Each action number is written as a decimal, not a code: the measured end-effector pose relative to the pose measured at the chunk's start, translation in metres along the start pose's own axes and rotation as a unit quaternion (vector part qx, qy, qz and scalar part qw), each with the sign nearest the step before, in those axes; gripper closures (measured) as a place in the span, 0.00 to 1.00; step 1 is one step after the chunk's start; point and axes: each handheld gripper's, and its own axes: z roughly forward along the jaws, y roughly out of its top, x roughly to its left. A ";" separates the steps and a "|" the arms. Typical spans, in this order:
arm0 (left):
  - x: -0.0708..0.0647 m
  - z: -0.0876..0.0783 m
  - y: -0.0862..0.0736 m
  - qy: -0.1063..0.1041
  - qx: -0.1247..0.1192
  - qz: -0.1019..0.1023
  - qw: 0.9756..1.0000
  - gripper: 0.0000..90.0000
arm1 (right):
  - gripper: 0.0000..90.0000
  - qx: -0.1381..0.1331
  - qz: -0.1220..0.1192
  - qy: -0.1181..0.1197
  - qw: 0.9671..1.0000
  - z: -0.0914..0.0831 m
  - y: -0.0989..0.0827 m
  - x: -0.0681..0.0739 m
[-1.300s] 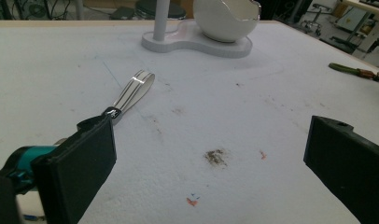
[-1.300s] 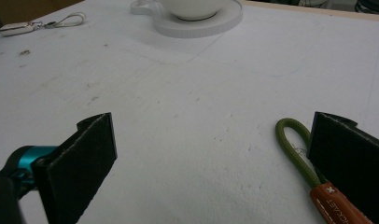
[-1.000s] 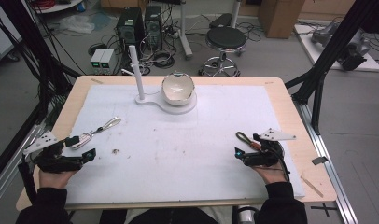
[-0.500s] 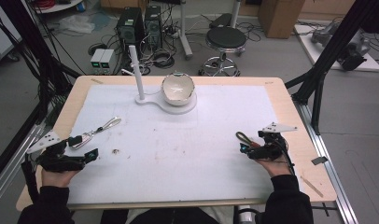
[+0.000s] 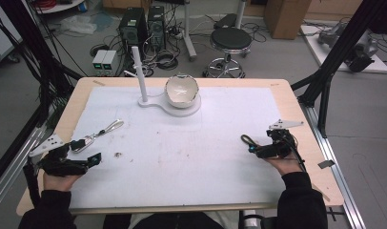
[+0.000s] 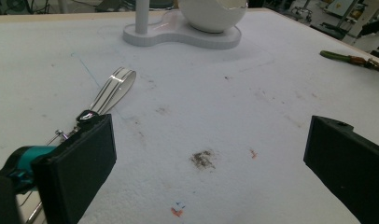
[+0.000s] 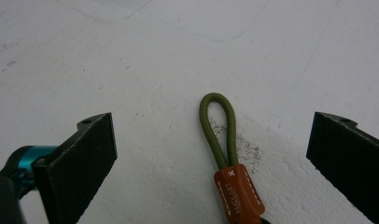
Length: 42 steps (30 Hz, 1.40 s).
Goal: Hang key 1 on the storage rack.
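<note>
Left tool [image 5: 89,160] held low at desk's [image 5: 191,143] left edge, jaws spread wide, nothing gripped; silver keyring strap [image 6: 110,88] laid flat just beside its left jaw. Right tool [image 5: 251,149] held near right edge, jaws released and wide apart; green cord loop [image 7: 219,126] with brown leather tab [image 7: 238,192] lying on desk between them, untouched. White bowl stand [image 5: 175,98] seen at far side.

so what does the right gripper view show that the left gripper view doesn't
Right gripper view: the olive cord loop up close with its orange-brown leather tab, lying between that gripper's open jaws. Left gripper view: the white stand with its bowl, and a striped strap keychain beside its left jaw. Both share the stained white table cover and wide-open black jaws; the olive cord also lies far off in the left gripper view.
</note>
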 end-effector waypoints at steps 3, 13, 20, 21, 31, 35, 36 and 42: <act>0.000 0.000 0.000 0.000 -0.001 0.001 1.000 0.03 | 0.01 0.015 -0.006 0.003 1.000 0.002 0.004 -0.003; 0.000 0.000 0.000 -0.001 0.003 0.003 1.000 0.03 | 0.01 0.073 -0.005 0.015 0.997 0.009 0.011 -0.014; 0.000 0.000 0.000 -0.001 0.003 0.005 1.000 0.03 | 0.23 0.157 -0.020 0.037 0.987 0.019 0.011 -0.021; 0.000 0.000 0.000 -0.001 0.003 0.005 1.000 0.03 | 0.26 0.159 -0.023 0.040 0.986 0.019 0.011 -0.021; 0.000 0.000 0.000 -0.001 0.002 0.011 1.000 0.03 | 0.57 0.193 -0.037 0.043 0.980 0.023 0.011 -0.028; 0.000 0.000 0.000 0.000 0.001 0.011 1.000 0.03 | 0.66 0.202 -0.043 0.039 0.978 0.025 0.009 -0.028; 0.000 0.000 0.000 0.001 0.000 0.010 1.000 0.03 | 0.70 0.212 -0.045 0.038 0.976 0.027 0.008 -0.027; 0.000 0.000 0.000 0.000 0.000 0.011 1.000 0.03 | 0.80 0.207 -0.052 0.022 0.977 0.025 0.008 -0.025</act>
